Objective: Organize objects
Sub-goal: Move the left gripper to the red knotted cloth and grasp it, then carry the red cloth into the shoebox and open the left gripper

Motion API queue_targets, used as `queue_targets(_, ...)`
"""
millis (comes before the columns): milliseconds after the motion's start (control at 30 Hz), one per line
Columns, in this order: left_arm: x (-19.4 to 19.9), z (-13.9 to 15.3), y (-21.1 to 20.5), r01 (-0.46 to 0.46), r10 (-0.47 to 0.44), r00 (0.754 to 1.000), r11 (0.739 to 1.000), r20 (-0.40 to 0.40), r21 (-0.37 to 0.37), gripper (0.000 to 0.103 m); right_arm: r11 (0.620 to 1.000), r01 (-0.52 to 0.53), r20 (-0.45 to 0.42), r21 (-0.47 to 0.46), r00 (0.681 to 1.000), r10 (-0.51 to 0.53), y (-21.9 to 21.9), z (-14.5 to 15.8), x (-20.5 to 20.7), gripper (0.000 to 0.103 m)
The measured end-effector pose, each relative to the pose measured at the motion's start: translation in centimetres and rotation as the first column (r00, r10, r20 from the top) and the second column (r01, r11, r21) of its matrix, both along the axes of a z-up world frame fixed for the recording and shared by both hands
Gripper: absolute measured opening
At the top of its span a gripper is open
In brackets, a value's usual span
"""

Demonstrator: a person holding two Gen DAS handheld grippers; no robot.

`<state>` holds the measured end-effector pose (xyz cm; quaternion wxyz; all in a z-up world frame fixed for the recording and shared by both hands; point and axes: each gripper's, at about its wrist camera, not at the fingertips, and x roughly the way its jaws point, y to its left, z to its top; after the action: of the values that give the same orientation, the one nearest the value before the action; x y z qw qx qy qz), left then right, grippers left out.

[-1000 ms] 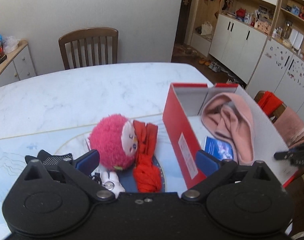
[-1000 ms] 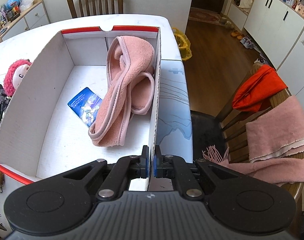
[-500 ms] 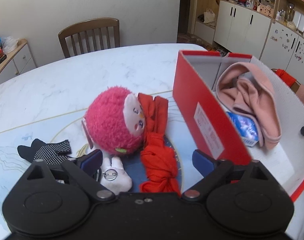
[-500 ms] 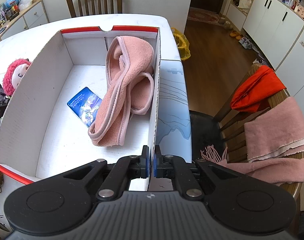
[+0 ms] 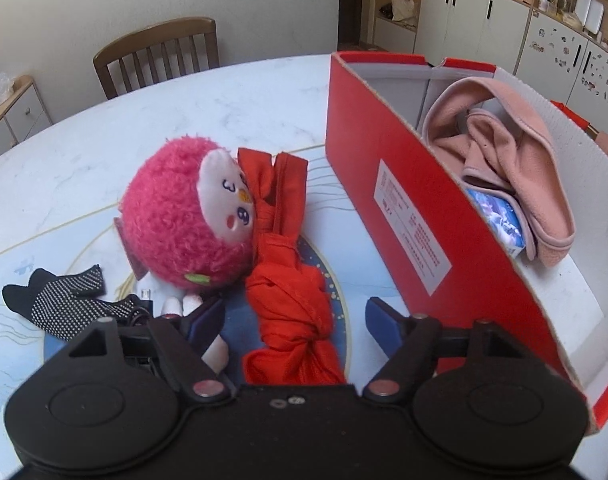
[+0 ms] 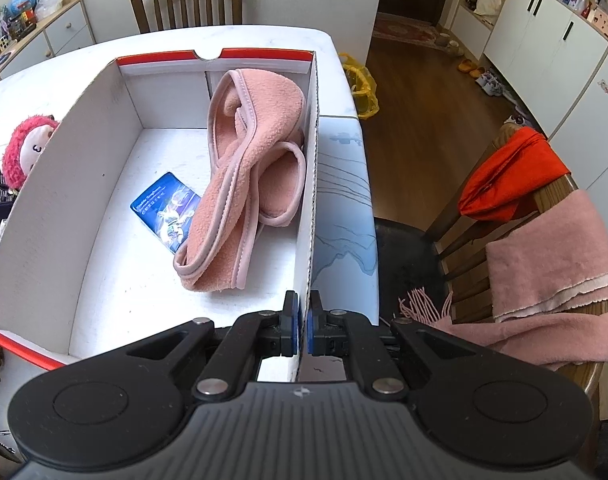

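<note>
A red box (image 5: pixel 407 216) with a white inside (image 6: pixel 116 264) stands on the table. In it lie a pink cloth (image 6: pixel 256 168) and a blue packet (image 6: pixel 166 208). My right gripper (image 6: pixel 298 320) is shut on the box's right wall near its front corner. My left gripper (image 5: pixel 294 320) is open, low over a knotted red cloth (image 5: pixel 292 304), its fingers on either side of the cloth. A pink plush doll (image 5: pixel 188 220) lies left of the cloth, touching it. A black dotted glove (image 5: pixel 60 300) lies farther left.
The white marble table (image 5: pixel 144 120) has a wooden chair (image 5: pixel 160 52) at its far side. A second chair (image 6: pixel 543 240) draped with orange and pink cloths stands right of the table. Cabinets (image 5: pixel 483 28) line the far wall.
My left gripper has moved down and forward toward the red cloth and doll, which now look larger and sit between its fingers. The right gripper stays shut on the box wall.
</note>
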<state>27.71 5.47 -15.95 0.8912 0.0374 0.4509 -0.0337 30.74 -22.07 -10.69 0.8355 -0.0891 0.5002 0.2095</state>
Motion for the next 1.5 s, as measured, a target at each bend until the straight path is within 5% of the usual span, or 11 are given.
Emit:
queue_targets(800,0.6,-0.5,0.1,-0.045,0.045,0.999,0.999,-0.027,-0.004,0.029,0.999,0.015,-0.025,0.03,1.0,-0.014,-1.2,0.3,-1.0,0.004)
queue_targets(1500,-1.8,7.1,-0.7,-0.032,0.035,0.999,0.993,0.026,-0.111,0.027,0.995,0.026,-0.021,0.095,0.999,-0.024,-2.0,0.6,-0.4,0.004)
